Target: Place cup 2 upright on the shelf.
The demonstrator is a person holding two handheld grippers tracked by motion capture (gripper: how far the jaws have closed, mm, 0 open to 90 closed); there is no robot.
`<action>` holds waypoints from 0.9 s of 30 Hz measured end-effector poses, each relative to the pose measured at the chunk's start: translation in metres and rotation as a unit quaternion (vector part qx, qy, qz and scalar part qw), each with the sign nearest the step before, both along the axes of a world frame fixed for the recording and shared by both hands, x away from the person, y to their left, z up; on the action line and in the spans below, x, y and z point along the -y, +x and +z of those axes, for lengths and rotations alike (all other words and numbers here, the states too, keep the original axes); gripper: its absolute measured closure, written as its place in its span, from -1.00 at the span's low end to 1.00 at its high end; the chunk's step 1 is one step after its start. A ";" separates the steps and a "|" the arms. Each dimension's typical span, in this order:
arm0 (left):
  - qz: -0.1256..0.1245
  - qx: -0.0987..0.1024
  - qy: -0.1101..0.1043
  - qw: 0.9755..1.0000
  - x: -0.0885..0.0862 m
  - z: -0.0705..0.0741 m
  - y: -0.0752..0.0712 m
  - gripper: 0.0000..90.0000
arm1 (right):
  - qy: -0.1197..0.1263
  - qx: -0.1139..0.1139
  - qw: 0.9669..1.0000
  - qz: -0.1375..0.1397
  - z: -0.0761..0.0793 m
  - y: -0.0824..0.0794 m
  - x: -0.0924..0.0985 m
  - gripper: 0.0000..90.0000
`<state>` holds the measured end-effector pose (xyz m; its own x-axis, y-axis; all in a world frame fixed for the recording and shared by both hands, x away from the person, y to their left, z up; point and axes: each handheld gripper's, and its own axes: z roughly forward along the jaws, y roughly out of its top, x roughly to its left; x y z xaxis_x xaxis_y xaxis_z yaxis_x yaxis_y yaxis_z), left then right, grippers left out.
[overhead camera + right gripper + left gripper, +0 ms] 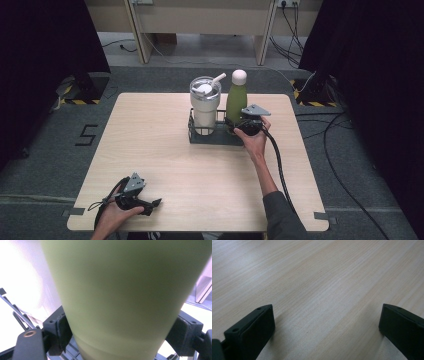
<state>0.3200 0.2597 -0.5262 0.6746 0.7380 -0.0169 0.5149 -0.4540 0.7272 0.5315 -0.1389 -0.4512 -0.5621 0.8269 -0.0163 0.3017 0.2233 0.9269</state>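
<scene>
- on the floor left of the desk, a dark mark shaped like a "5" is showing; no writing is showing on the green bottle or the white tumbler.
- the green bottle is standing upright in the right side of a black wire caddy near the desk's far edge, just beside the tumbler with its straw.
- the right hand is reaching forward with the arm stretched, bringing the right claw level against the bottle's lower body.
- in the right gripper view the bottle is sitting between both jaws; whether the pads are pressing it i cannot tell.
- the left hand is resting at the near left corner, the left claw pointing right, jaws spread over bare wood.
- the desk's middle and near right are lying open.
</scene>
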 end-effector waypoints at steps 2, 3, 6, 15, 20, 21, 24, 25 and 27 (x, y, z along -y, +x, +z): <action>0.000 0.000 0.000 1.000 0.000 0.000 0.000 -1.00 | 0.001 -0.002 1.000 -0.002 0.000 0.000 0.000 -0.61; 0.000 0.000 0.000 1.000 0.000 0.000 0.000 -1.00 | 0.008 -0.002 1.000 -0.005 0.002 -0.001 0.002 -0.66; 0.001 0.000 0.000 1.000 0.000 0.000 0.000 -1.00 | 0.012 0.001 1.000 -0.005 0.005 -0.004 0.004 -0.66; 0.001 0.000 0.000 1.000 0.000 0.000 0.000 -1.00 | 0.017 0.011 1.000 -0.002 0.017 -0.013 0.010 -0.66; 0.001 0.000 0.000 1.000 0.000 0.000 0.000 -1.00 | 0.019 0.009 1.000 0.001 0.020 -0.018 0.016 -0.67; 0.001 0.000 0.000 1.000 0.000 0.000 0.000 -1.00 | 0.019 0.010 1.000 0.001 0.020 -0.018 0.017 -0.66; 0.000 0.001 0.001 1.000 0.000 0.000 0.000 -1.00 | 0.019 0.010 1.000 0.002 0.021 -0.021 0.018 -0.66; 0.001 0.000 0.000 1.000 0.000 0.000 0.000 -1.00 | 0.018 0.009 1.000 0.002 0.021 -0.022 0.018 -0.66; 0.001 0.000 0.000 1.000 0.000 0.000 0.000 -1.00 | 0.018 0.011 1.000 0.002 0.021 -0.023 0.019 -0.66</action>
<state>0.3198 0.2596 -0.5262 0.6733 0.7392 -0.0173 0.5155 -0.4526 0.7276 0.5082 -0.1581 -0.4302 -0.5652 0.8250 0.0012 0.2810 0.1911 0.9405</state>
